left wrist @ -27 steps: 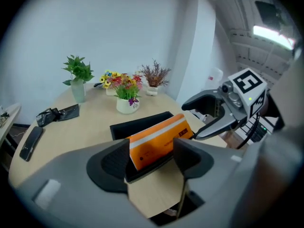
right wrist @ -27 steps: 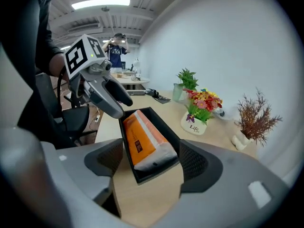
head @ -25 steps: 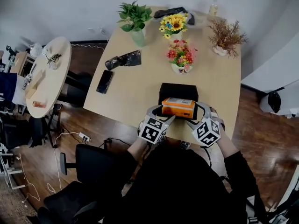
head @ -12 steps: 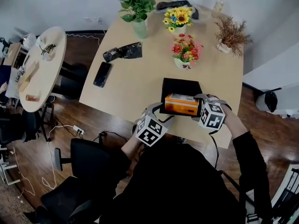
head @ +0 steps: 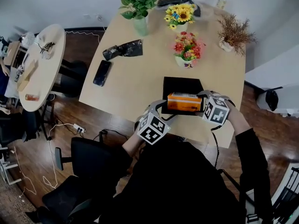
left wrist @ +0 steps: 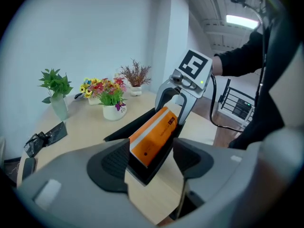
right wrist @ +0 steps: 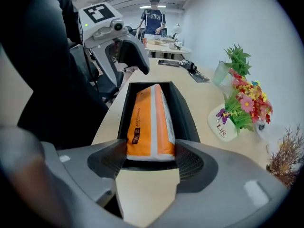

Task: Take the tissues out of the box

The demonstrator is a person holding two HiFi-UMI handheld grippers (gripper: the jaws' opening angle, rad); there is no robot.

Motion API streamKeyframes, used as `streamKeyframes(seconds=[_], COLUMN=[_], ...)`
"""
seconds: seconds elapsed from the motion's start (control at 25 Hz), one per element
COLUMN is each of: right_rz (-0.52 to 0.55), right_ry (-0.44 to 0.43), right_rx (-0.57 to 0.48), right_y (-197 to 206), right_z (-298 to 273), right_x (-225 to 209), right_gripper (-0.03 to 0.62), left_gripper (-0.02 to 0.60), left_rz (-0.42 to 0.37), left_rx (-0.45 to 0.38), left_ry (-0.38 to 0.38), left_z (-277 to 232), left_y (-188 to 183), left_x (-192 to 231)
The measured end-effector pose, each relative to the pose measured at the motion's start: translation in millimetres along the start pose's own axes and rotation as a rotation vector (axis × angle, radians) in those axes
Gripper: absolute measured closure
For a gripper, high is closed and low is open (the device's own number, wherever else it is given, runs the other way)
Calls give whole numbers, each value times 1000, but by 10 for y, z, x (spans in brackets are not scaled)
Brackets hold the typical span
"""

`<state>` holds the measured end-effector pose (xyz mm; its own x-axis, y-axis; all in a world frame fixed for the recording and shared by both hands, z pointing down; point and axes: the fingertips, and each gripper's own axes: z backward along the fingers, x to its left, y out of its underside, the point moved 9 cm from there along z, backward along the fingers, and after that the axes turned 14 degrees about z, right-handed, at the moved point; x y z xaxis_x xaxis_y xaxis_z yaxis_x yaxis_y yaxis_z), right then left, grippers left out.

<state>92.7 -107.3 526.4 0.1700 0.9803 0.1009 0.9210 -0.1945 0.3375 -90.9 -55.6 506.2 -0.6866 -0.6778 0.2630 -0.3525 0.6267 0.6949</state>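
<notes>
An orange tissue pack (head: 184, 101) stands on edge in a shallow black box (head: 181, 84) near the table's front edge. My left gripper (head: 164, 108) is at the box's near left corner. In the left gripper view (left wrist: 149, 158) its pads are shut on that corner's wall (left wrist: 142, 171). My right gripper (head: 202, 102) is at the box's right end. The right gripper view shows its jaws (right wrist: 151, 163) closing, with the end of the pack (right wrist: 149, 127) between them and both pads touching its sides.
Behind the box stands a white pot of red flowers (head: 186, 50). Further back are a sunflower pot (head: 179, 17), a green plant (head: 137, 6) and a dried plant (head: 233, 31). A phone (head: 102, 73) and a black bag (head: 124, 50) lie at the left. A round side table (head: 37, 69) is beyond.
My right gripper has swung from the box's near side round to its right end and come in around the pack's end. The left gripper has stayed at the near left corner.
</notes>
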Motion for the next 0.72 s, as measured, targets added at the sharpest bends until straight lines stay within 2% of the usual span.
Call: streamKeyframes(seconds=[0.12,0.24,0.32,0.48,0.56,0.64,0.72], right_rz=[31,-26,-75,-173,-194,-187,-169], right_ry=[32,54,47,6,-7,-9,-11], right_rx=[27,-29,-84,-208,-232,-223,-219], right_y=[44,53,31,2,5,17,-3], right_z=[-106,-54,25,204,293,380,467], right_x=[66,126,139,111,83,72,85], right_gripper=[315,339,347,350,350,352,352], left_gripper=[311,311,311,309,301,266,118], left_rz=[-15,-84,-230,-624,-762,-818,-782], left_rx=[5,13,29,99,132,148,156], left_ry=[5,-8,-41,-107,-137,-148,-123], left_z=[-41,-47,-48,-105,-151,-180,-197], left_y=[-41,-74,-84,-73,-84,-107,-128], left_x=[-27,-69,-83,-95,-97,-120,-157])
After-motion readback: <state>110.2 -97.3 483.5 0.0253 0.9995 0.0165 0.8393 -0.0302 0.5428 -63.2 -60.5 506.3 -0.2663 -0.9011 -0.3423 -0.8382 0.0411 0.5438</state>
